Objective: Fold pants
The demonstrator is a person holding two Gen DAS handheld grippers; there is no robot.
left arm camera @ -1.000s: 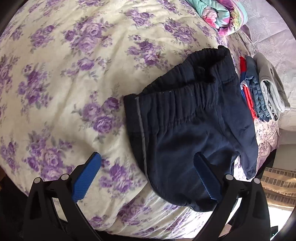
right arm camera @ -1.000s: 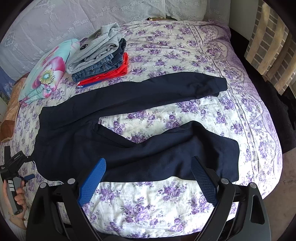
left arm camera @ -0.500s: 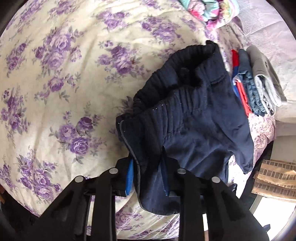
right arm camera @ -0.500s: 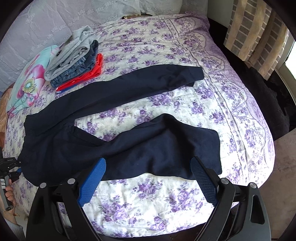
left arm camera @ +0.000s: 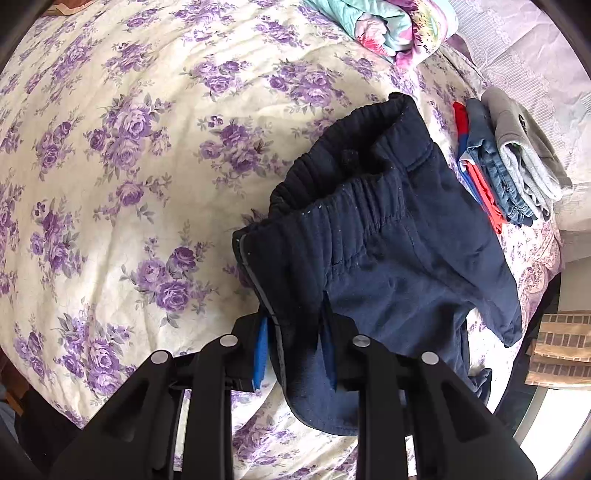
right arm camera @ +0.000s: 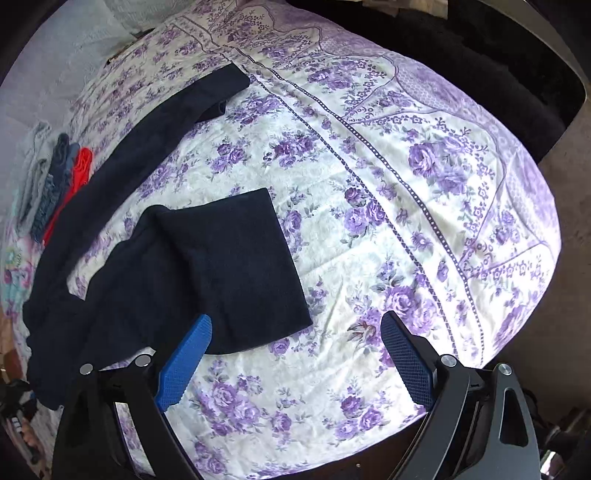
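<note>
Dark navy pants [right arm camera: 207,258] lie spread on the floral bed, legs apart. In the left wrist view the elastic waistband [left arm camera: 354,206] is bunched and lifted. My left gripper [left arm camera: 295,350] is shut on the waistband's near corner. In the right wrist view my right gripper [right arm camera: 295,354] is open and empty, hovering just past the hem of the near leg [right arm camera: 258,295]; its left pad [right arm camera: 184,362] is beside the cloth. The far leg [right arm camera: 166,125] stretches toward the back.
A stack of folded clothes [left arm camera: 509,166], grey, denim and red, lies beyond the pants; it also shows in the right wrist view [right arm camera: 55,181]. A rolled floral blanket [left arm camera: 388,26] lies at the back. The bed edge [right arm camera: 535,295] drops off at right.
My left gripper closed on the waistband corner and lifted it. My right gripper moved right along the near leg toward its hem, staying open.
</note>
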